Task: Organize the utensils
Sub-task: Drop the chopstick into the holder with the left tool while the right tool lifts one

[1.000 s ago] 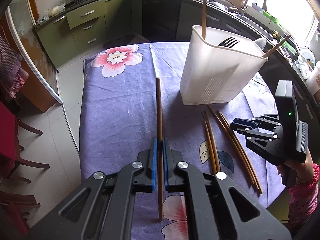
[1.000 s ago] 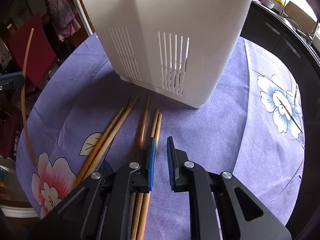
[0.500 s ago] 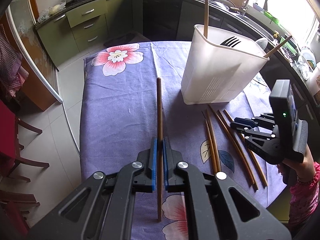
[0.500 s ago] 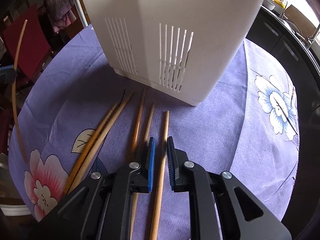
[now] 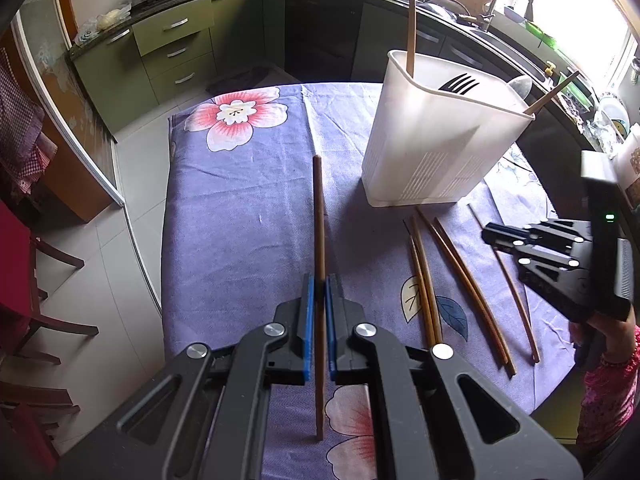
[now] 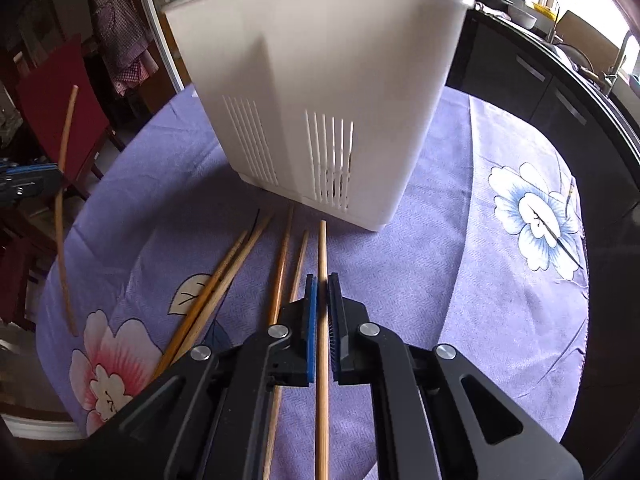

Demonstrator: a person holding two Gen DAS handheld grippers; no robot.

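Left wrist view: left gripper (image 5: 319,280) has its blue-padded fingers (image 5: 308,312) clamped narrow on a long dark-brown wooden chopstick (image 5: 318,216), gripped part way along, rod pointing far over the purple floral tablecloth surface (image 5: 240,208). Tall white slotted plastic utensil holder (image 5: 436,148) stands upright at far right on the surface, holding a black fork (image 5: 460,82), a grey spoon (image 5: 520,86) and two upright or leaning wooden sticks. Four loose wooden chopsticks (image 5: 460,264) lie on the cloth near the holder's base, to the right of the held one, roughly parallel, some touching in pairs. Right gripper (image 5: 494,236) is at the right edge, above the rightmost loose stick.

Right wrist view: right gripper (image 6: 322,280) fingers (image 6: 311,320) closed narrow on a light-tan wooden chopstick (image 6: 322,260), its far tip just short of the holder (image 6: 320,92) base. Loose chopsticks (image 6: 224,280) lie on the cloth to the left of the held one, the nearest just beside it. Left gripper (image 6: 40,176) shows at the far left edge with its dark chopstick (image 6: 64,208) held off the surface, tilted near upright. Green kitchen cabinets (image 5: 160,52) sit far left in the left wrist view.
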